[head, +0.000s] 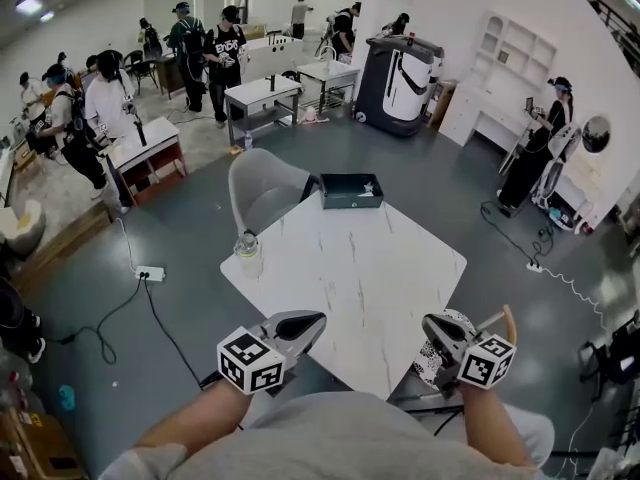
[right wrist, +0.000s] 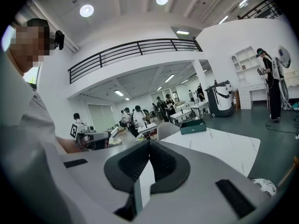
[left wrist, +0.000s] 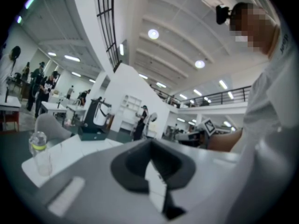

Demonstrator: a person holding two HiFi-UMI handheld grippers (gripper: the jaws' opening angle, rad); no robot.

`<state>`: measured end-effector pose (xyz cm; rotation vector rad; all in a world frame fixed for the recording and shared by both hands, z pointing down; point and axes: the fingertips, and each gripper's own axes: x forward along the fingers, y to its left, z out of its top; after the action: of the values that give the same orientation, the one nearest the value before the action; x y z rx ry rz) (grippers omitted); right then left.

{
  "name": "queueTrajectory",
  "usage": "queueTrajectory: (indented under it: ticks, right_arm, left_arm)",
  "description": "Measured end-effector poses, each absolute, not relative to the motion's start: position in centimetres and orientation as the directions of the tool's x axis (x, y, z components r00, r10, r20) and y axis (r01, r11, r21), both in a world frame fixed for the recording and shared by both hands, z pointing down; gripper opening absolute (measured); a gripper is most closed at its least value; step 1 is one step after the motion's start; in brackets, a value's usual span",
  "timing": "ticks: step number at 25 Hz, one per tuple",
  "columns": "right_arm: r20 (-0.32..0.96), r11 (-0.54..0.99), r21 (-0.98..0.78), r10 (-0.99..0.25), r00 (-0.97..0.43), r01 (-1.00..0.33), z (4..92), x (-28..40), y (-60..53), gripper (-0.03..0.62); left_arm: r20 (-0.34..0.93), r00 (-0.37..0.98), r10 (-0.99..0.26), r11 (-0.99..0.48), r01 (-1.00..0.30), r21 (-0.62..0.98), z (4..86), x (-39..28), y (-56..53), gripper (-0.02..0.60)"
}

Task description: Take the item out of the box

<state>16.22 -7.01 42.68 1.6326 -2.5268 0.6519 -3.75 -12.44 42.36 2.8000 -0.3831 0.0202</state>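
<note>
Item 1, box (head: 352,190): dark green, open-topped, at the far edge of the bench (head: 380,298), well apart from both tools. A pale item (head: 369,189) showed at its right end; I could not tell what it was.

Item 2, left tool (head: 312,320): jaws together, nothing between them, held by the near edge of the bench.

Item 3, right tool (head: 430,325): jaws together, empty, by the near right corner.

Item 4, bottle (head: 247,254): clear, upright, at the left edge, between the left tool and the box.

Step in hand, as I judged it: the reach toward the box, barely started. To do it well I would carry one tool over the bare middle, clear of the bottle. I would part its jaws before the rim and come down on the pale item from above.
</note>
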Motion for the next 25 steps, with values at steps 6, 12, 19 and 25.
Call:
queueTrajectory:
  ticks: [6,12,19,25]
  right_arm:
    - [0.266,0.423,-0.332,-0.816,-0.514,-0.843,43.5,19.2,-10.3,0.008]
    - [0.245,0.492,-0.36,-0.77,-0.59,-0.792,44.6,24.8,-15.0,0.008]
    - [0.239,0.587,-0.366,-0.691,-0.682,-0.722,46.7,31.1,-20.6,0.009]
    - [0.221,0.646,-0.396,-0.623,-0.75,-0.653,49.1,33.2,-24.3,0.009]
  left_arm:
    - [0.081,0.934,-0.347,-0.887,-0.355,0.294,42.9,-1.3,-14.4,0.0]
    - [0.117,0.892,-0.437,-0.837,-0.451,0.309,43.7,3.4,-16.9,0.0]
    - [0.155,0.836,-0.527,-0.77,-0.547,0.33,44.7,10.3,-20.0,0.0]
    - [0.219,0.79,-0.573,-0.72,-0.612,0.326,45.1,12.7,-22.1,0.0]
